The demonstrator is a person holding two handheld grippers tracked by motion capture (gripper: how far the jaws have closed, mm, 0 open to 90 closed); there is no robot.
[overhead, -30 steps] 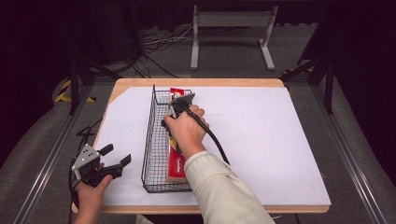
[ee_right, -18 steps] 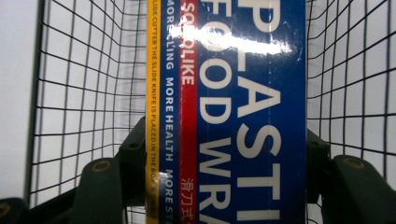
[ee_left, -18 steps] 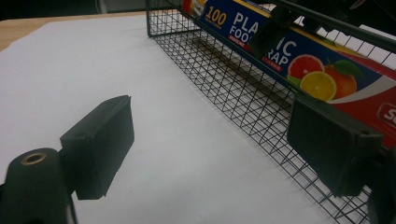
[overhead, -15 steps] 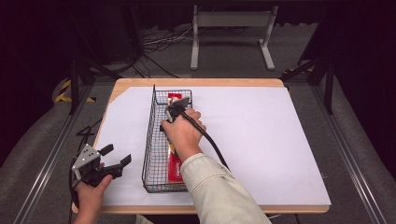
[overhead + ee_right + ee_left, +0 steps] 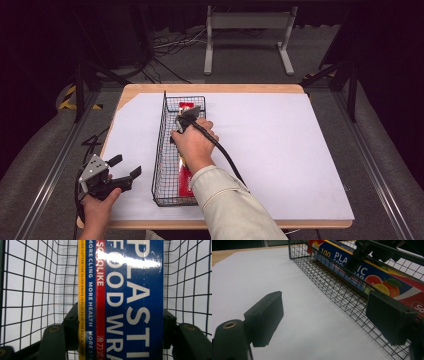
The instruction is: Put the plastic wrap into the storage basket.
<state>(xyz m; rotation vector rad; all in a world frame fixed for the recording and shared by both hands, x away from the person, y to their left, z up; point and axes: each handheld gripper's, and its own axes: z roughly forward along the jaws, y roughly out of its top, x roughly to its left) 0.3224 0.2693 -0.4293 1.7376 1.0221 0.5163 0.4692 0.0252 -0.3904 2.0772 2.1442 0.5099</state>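
A long blue, red and yellow plastic wrap box (image 5: 185, 181) lies lengthwise inside a black wire basket (image 5: 159, 150) on the white table cover. My right gripper (image 5: 186, 120) reaches down into the basket's far half. In the right gripper view its jaws (image 5: 120, 325) press on both long sides of the box (image 5: 125, 290), so it is shut on it. My left gripper (image 5: 126, 166) hovers at the table's near left corner, left of the basket. Its jaws (image 5: 324, 317) are open with nothing between them, and beyond them I see the basket wall (image 5: 332, 287) and the box (image 5: 352, 267).
The white sheet (image 5: 280, 150) covers the wooden table to the right of the basket. The right gripper's cable (image 5: 225, 155) trails back along the forearm. Metal rails and a stand (image 5: 247, 22) lie on the floor beyond the table.
The right hand with its gripper has shifted slightly nearer and lower into the basket, still on the box. The left gripper has stayed put.
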